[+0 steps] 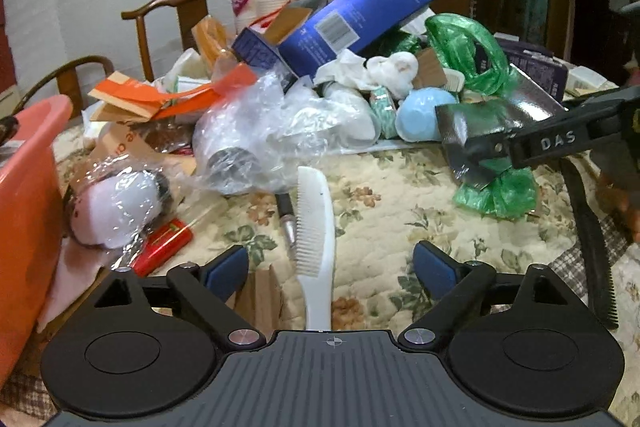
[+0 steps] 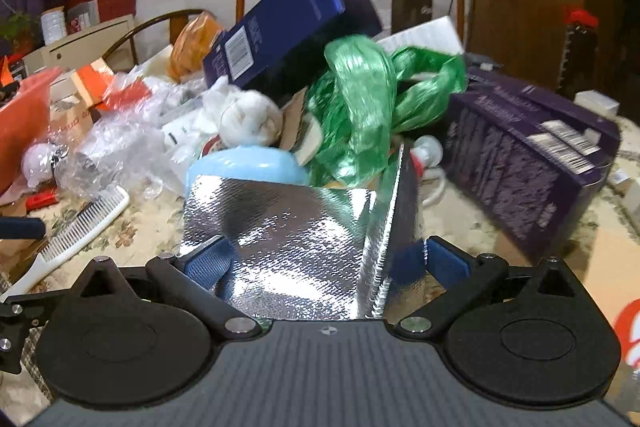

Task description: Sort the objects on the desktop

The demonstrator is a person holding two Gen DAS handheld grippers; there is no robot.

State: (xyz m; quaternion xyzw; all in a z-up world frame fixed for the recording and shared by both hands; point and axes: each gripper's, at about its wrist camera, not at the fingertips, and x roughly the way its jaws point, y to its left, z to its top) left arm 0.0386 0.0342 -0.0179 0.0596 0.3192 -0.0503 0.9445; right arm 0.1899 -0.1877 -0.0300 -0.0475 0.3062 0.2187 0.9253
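Comb (image 1: 316, 227) on tablecloth (image 1: 400, 203) before the pile, basin (image 1: 28, 187) at left, foil bag (image 2: 288, 235) right of comb.

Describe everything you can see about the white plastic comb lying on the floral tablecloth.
The white plastic comb is a long, slightly curved one-piece comb: a smooth handle and a single row of fine teeth along one edge. It looks like rigid, matte plastic with a small dark speck on its spine. It lies flat on the floral quilted tablecloth, apart from the clutter pile, between the open fingers of the left gripper, which do not touch it. A dark pen-like object lies beside it.
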